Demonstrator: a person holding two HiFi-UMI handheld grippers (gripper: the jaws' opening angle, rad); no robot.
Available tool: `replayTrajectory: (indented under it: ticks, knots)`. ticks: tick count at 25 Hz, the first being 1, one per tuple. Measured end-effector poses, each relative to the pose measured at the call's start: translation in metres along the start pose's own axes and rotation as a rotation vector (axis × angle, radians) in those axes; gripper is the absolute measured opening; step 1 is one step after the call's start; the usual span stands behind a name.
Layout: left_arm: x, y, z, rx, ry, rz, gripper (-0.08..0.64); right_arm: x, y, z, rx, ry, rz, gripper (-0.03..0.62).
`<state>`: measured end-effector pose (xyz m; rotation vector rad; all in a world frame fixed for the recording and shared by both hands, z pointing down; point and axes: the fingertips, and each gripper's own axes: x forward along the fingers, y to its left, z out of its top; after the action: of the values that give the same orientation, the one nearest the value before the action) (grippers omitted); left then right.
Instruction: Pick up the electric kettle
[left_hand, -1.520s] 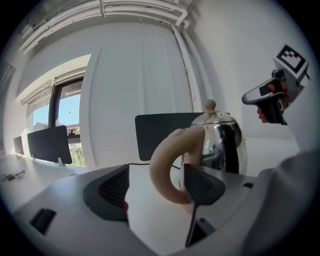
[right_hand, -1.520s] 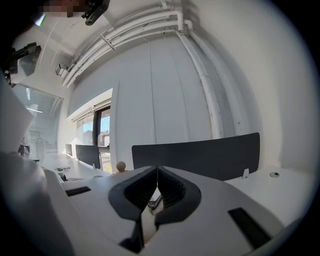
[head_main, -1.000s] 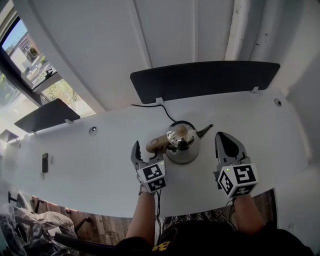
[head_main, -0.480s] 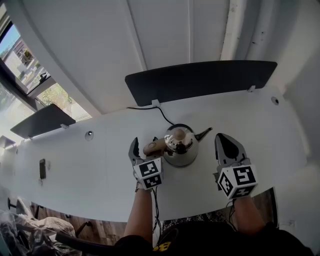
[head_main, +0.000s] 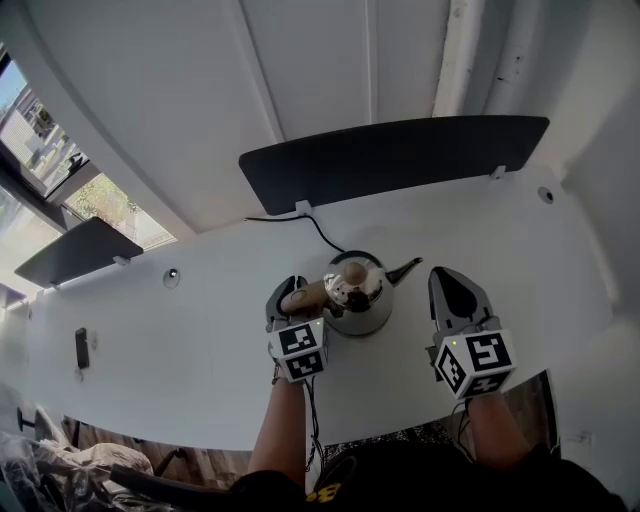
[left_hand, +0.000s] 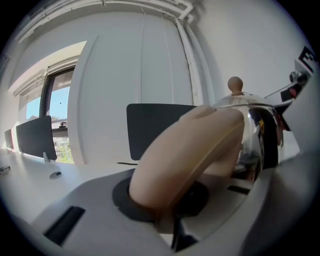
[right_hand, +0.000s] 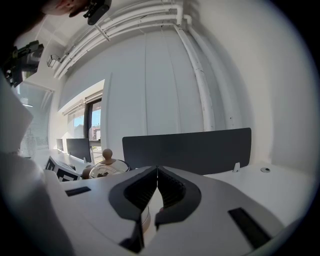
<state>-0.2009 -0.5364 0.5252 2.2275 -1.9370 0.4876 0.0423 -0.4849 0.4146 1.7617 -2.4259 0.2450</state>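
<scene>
A polished steel electric kettle (head_main: 358, 297) with a wooden lid knob and a tan handle (head_main: 305, 295) stands on the white desk (head_main: 200, 340). My left gripper (head_main: 291, 291) is at the handle, and its jaws are closing with the handle between them. In the left gripper view the tan handle (left_hand: 190, 150) fills the gap between the pads, and the shiny kettle (left_hand: 252, 127) sits behind it. My right gripper (head_main: 458, 287) hovers to the right of the kettle, shut and empty. In the right gripper view the right gripper (right_hand: 156, 184) has its tips together, and the kettle (right_hand: 106, 167) lies to its left.
A black cord (head_main: 312, 224) runs from the kettle back to a dark divider panel (head_main: 390, 155) at the desk's rear. A second panel (head_main: 75, 250) and a window are at the left. A small dark object (head_main: 80, 348) lies on the desk's left side. The desk's front edge is just under my wrists.
My left gripper has moved forward to the kettle's handle, and its wide-open jaws have come together around it. The right gripper has stayed where it was.
</scene>
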Motion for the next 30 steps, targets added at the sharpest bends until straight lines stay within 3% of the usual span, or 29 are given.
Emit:
replayTrajectory:
  ticks: [12,18,25,30]
  knots:
    - [0.002,-0.002,-0.002,-0.166,-0.024,-0.046,0.005,-0.003,-0.009,-0.004,0.007,0.004,-0.024,0.008]
    - [-0.001,0.003,-0.001,-0.237,-0.046,-0.006,0.002,-0.006,-0.012,-0.005,0.006,0.004,-0.021,0.008]
    - [-0.004,-0.001,0.015,-0.185,-0.108,0.0,0.002,-0.009,-0.016,-0.007,0.023,0.011,-0.012,0.008]
    - [-0.01,0.002,0.016,-0.238,-0.107,0.014,0.002,-0.012,-0.018,-0.005,0.028,0.008,-0.007,0.008]
